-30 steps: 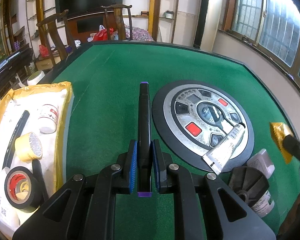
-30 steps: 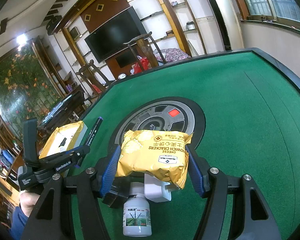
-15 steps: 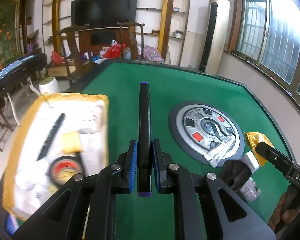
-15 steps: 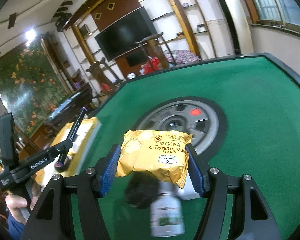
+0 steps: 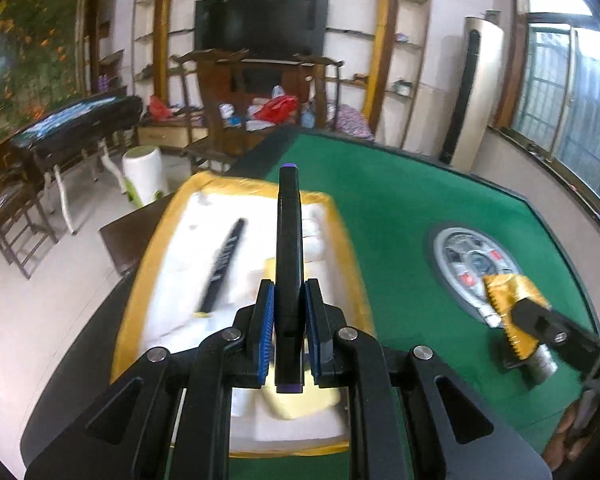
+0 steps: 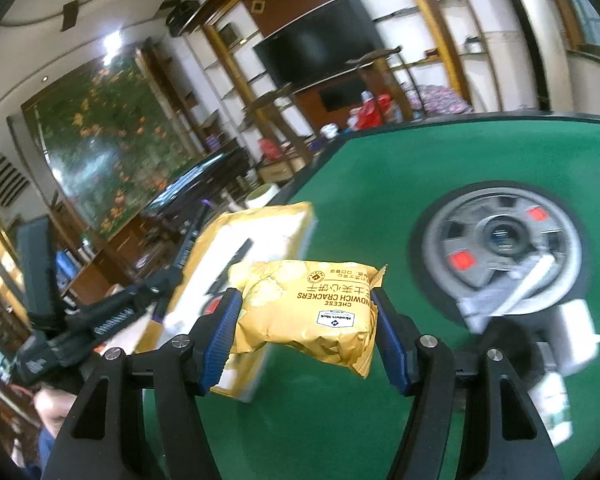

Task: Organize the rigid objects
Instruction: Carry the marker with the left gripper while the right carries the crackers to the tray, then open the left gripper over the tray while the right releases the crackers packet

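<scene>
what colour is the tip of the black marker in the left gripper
Purple tip on the slim black marker; left wrist view shows it best.

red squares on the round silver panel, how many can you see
2 in the right wrist view: one red square at the round panel's lower left, another red square upper right. More may be hidden.

The left tool [image 5: 288, 320] is matt black plastic with ribbed blue rubbery pads and bright metal screws, and between those pads sits a smooth, matt black plastic marker [image 5: 289, 248] with a purple cap. Under it the tray [image 5: 148, 248] has a glossy yellow taped rim and a white, paper-like lining. The counter [image 5: 400, 216] beyond is matt green felt, and the pack [image 6: 312, 312] in the right tool [image 6: 306, 332] is crinkled, shiny yellow foil.
</scene>
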A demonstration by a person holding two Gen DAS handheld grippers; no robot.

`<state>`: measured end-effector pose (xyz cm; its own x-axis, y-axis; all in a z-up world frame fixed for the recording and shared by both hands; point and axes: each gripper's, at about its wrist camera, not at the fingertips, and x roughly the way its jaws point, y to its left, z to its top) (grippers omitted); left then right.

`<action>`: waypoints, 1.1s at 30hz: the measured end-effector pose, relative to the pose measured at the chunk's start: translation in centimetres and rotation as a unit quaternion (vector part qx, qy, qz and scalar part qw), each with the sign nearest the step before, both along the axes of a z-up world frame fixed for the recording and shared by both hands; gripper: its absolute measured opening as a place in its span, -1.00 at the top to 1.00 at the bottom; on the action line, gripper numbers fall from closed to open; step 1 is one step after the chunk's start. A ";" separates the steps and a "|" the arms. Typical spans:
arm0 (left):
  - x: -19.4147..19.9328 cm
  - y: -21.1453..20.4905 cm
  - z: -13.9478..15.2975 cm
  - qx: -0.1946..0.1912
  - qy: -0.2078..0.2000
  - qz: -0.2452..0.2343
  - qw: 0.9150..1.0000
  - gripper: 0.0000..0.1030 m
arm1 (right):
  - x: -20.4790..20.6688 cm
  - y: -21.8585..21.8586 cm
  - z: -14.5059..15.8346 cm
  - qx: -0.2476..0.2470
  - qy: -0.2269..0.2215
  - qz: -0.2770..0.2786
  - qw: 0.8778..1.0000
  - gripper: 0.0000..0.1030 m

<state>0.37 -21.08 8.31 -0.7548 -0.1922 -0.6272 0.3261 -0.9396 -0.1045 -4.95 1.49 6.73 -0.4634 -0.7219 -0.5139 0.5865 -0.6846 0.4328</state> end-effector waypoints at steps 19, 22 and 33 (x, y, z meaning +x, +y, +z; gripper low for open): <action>-4.7 -7.7 -4.5 0.077 -0.093 0.013 0.993 0.76 | -6.8 -16.1 -1.2 0.065 -0.053 0.073 0.994 -0.15; -4.9 -8.1 -4.9 0.088 -0.102 0.016 0.991 0.76 | -7.4 -18.0 -1.9 0.080 -0.060 0.076 0.992 -0.15; -4.5 -7.8 -5.0 0.083 -0.097 0.016 0.992 0.76 | -8.8 -20.3 -4.5 0.115 -0.087 0.087 0.986 -0.15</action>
